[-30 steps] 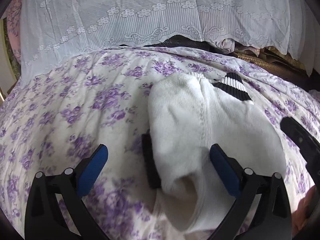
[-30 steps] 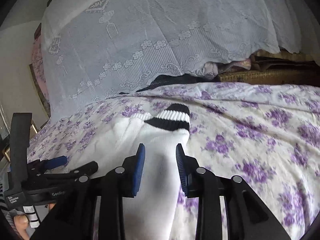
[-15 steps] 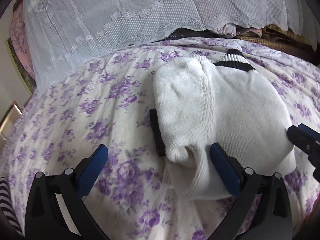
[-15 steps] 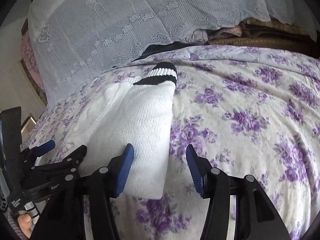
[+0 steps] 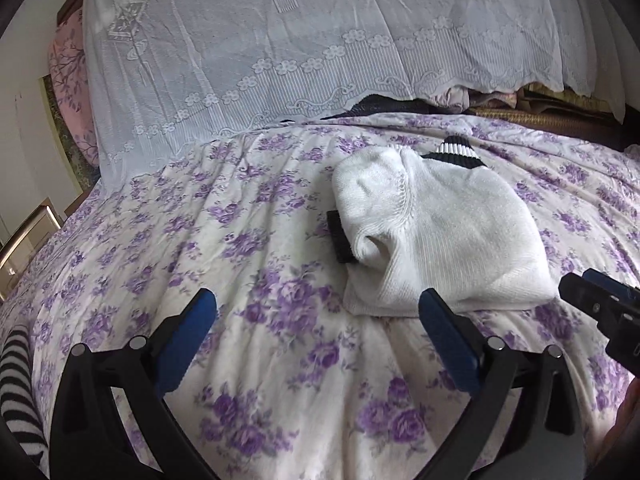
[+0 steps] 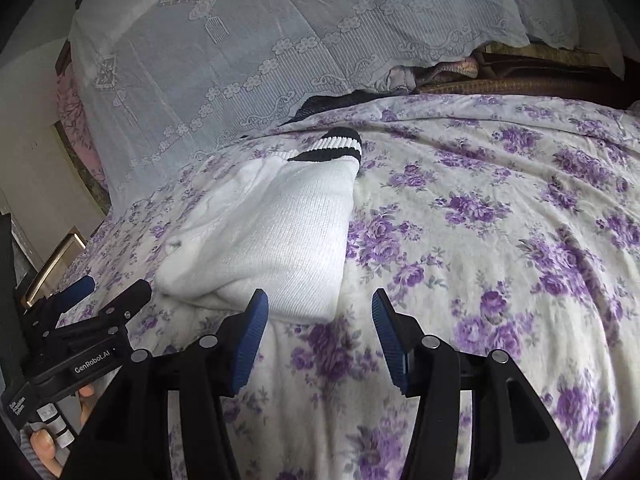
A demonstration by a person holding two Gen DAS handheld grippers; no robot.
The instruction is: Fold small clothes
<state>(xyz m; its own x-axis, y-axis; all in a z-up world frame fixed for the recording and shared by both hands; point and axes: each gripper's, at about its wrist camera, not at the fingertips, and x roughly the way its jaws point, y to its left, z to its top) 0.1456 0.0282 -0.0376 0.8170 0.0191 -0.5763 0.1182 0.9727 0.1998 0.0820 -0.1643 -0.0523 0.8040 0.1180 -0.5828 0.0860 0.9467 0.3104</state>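
A pair of white socks with black-striped cuffs [image 5: 432, 236] [image 6: 280, 236] lies folded over on the purple-flowered bedspread [image 5: 248, 240] [image 6: 500, 220]. A black cuff edge [image 5: 340, 236] pokes out under its left side. My left gripper [image 5: 316, 312] hovers open in front of the socks, with nothing between its blue pads. My right gripper [image 6: 316, 312] is open too, just short of the socks' near edge, holding nothing. The right gripper's tip [image 5: 600, 304] shows at the right of the left wrist view, and the left gripper [image 6: 84, 320] shows at the lower left of the right wrist view.
A white lace cloth [image 5: 300, 40] [image 6: 280, 32] hangs over a heap at the far side of the bed. Bundled clothes and a woven mat [image 6: 500, 80] lie beyond at the right. A black-and-white striped garment [image 5: 16, 392] lies at the near left edge.
Both grippers have drawn back from the folded socks. The right gripper, earlier closed around the sock, has opened and let it go. The socks now lie farther off, untouched.
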